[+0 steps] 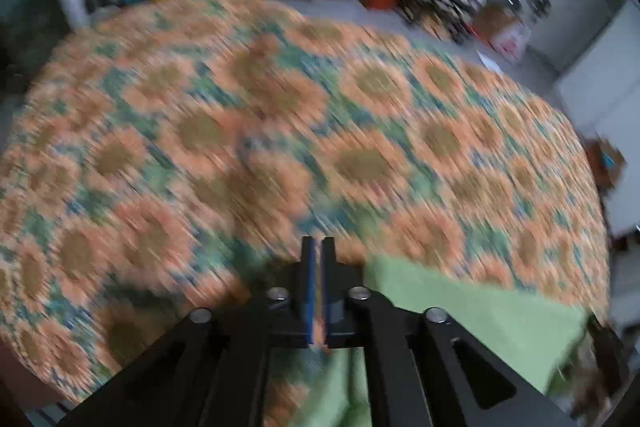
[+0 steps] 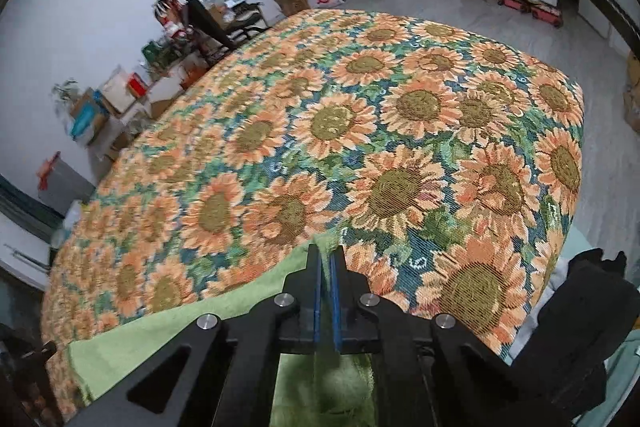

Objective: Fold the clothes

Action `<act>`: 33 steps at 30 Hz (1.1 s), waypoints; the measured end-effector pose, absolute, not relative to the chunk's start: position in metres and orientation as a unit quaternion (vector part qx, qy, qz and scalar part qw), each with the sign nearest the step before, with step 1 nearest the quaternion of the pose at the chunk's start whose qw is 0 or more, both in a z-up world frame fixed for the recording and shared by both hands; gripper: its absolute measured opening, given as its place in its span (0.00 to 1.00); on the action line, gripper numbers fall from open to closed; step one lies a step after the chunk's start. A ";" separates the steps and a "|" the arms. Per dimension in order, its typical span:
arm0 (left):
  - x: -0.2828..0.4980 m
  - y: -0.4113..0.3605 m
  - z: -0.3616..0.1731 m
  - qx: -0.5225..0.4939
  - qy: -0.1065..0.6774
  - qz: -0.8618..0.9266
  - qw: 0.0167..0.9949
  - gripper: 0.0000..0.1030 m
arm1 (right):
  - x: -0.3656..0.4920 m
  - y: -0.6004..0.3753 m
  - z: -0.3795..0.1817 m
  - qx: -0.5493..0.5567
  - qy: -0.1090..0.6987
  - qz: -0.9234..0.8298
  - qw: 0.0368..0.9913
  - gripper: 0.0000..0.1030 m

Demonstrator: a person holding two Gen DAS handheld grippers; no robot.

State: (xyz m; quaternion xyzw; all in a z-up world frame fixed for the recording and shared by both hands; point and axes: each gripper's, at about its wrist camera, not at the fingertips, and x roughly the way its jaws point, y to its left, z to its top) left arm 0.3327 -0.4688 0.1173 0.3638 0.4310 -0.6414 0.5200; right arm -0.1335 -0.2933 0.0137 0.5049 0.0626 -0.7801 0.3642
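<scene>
Light green soft cloth garment (image 1: 480, 311) lies at the near edge of a bed covered w/ an orange sunflower-print woven bedspread (image 1: 280, 115). Left wrist view: heavily motion-blurred. Left gripper (image 1: 319, 247), black w/ blue pads, has fingers nearly together w/ a thin slit between, nothing visible in it; bedspread shows through the gap, so it looks released. The green cloth sits to the right of and below the fingers, its long edge running off toward lower right; a strip also passes under the gripper body. Room clutter behind is too smeared to name.

Right wrist view: sharp. Right gripper (image 2: 326, 253) is clenched on a corner of the green cloth (image 2: 168, 331), fabric pinched between the blue pads and poking out past the tips. The rest stretches left along the near edge of the bedspread (image 2: 400, 131). Right hand is the one holding; left must go rightwards to reach the free edge. A dark bundle at far right is cut off, unclear what it is. Whole garment shape hidden by both grippers
</scene>
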 end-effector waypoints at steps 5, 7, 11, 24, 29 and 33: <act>0.310 -0.436 0.114 0.416 0.409 -0.662 0.471 0.52 | -0.133 -0.296 0.000 0.518 0.077 -0.777 0.349 0.46; 0.301 -0.421 0.109 0.436 0.407 -0.672 0.438 0.52 | -0.128 -0.294 0.000 0.517 0.090 -0.774 0.353 0.47; 0.278 -0.384 0.106 0.498 0.310 -0.687 0.429 0.47 | -0.118 -0.300 0.000 0.508 0.130 -0.770 0.362 0.51; 0.415 -0.394 0.106 0.390 0.428 -0.559 0.594 0.03 | -0.138 -0.284 -0.004 0.506 0.062 -0.790 0.341 0.10; 0.408 -0.372 0.124 0.369 0.437 -0.595 0.564 0.44 | -0.115 -0.272 0.015 0.491 0.044 -0.795 0.354 0.43; 0.380 -0.350 0.133 0.371 0.433 -0.648 0.505 0.46 | -0.073 -0.261 0.040 0.460 0.055 -0.788 0.406 0.51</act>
